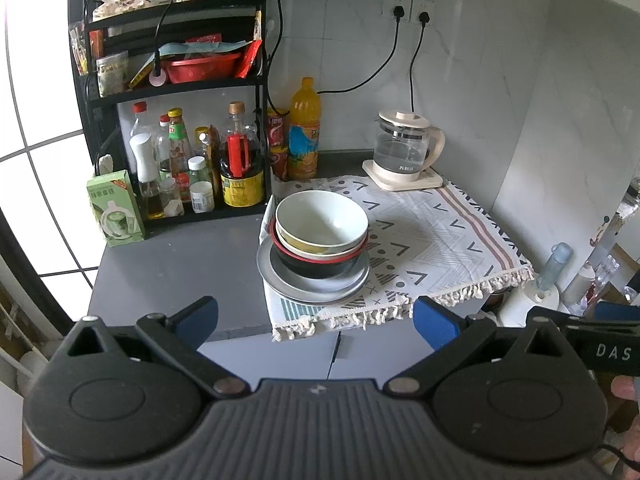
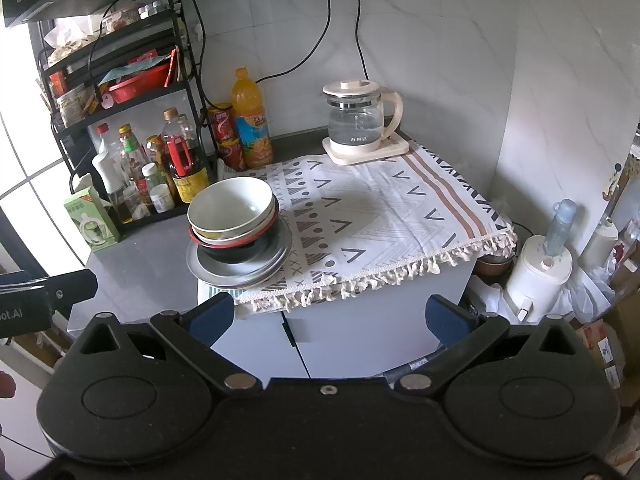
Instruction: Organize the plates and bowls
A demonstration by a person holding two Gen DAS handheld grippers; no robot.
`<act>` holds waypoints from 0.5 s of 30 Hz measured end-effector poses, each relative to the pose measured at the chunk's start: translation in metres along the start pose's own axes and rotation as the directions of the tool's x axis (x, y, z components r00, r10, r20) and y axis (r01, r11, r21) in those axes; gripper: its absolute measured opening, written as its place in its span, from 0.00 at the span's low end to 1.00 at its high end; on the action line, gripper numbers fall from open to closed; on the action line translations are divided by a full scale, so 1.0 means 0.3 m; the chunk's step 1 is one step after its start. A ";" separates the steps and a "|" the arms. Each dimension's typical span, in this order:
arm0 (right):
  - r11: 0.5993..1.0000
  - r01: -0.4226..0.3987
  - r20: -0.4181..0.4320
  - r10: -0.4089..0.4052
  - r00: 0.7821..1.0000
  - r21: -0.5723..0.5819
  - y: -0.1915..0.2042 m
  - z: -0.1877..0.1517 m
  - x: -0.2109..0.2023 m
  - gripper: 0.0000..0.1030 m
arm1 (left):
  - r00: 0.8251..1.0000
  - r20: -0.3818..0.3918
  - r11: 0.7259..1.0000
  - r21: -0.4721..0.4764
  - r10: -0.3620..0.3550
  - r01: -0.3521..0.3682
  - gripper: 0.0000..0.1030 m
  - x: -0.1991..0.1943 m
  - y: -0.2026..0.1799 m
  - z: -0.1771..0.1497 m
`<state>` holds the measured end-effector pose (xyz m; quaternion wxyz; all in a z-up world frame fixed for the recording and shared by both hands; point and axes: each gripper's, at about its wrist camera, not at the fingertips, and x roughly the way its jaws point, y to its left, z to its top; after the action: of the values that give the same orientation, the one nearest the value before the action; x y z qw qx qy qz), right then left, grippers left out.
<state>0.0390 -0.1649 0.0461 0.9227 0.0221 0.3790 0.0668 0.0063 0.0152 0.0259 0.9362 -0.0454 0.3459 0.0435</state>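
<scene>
Stacked bowls (image 1: 321, 224) on plates (image 1: 316, 282), both grippers empty

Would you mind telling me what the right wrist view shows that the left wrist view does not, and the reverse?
Only the right wrist view shows the right gripper, open, and the whole white appliance beside the cabinet. Only the left wrist view shows the left gripper, open, and more of the window. Both share the stack of bowls and plates, the kettle and the patterned cloth.
</scene>
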 end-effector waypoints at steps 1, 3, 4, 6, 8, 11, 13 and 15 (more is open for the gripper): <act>1.000 0.000 0.000 0.000 1.000 -0.003 0.002 0.001 0.000 1.00 | 1.000 -0.002 1.000 -0.002 -0.004 0.004 1.00 0.001 0.001 0.000; 1.000 0.001 -0.002 -0.001 1.000 -0.010 0.008 0.003 0.001 1.00 | 1.000 -0.003 1.000 -0.002 -0.009 0.009 1.00 0.001 0.003 0.001; 1.000 0.001 -0.002 -0.001 1.000 -0.011 0.009 0.004 0.001 1.00 | 1.000 -0.003 1.000 0.000 -0.006 0.006 1.00 0.000 0.001 0.000; 1.000 0.002 -0.002 -0.002 1.000 -0.010 0.012 0.004 0.001 1.00 | 1.000 -0.004 1.000 0.001 -0.004 0.004 1.00 0.000 0.002 0.000; 1.000 0.001 -0.003 -0.001 1.000 -0.011 0.012 0.004 0.000 1.00 | 1.000 -0.003 1.000 0.000 -0.004 0.004 1.00 0.000 0.003 0.000; 1.000 0.000 -0.005 0.000 1.000 -0.013 0.014 0.006 0.002 1.00 | 1.000 -0.005 1.000 0.002 0.001 -0.001 1.00 0.002 0.002 -0.003; 1.000 0.002 -0.006 -0.002 1.000 -0.015 0.018 0.006 0.003 1.00 | 1.000 -0.006 1.000 0.004 0.002 -0.002 1.00 0.004 0.001 -0.004; 1.000 0.002 -0.004 -0.002 1.000 -0.015 0.019 0.005 0.002 1.00 | 1.000 -0.006 1.000 0.004 0.001 -0.001 1.00 0.004 0.002 -0.003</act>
<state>0.0398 -0.1590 0.0471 0.9221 0.0146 0.3805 0.0687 0.0066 0.0156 0.0244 0.9352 -0.0436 0.3489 0.0433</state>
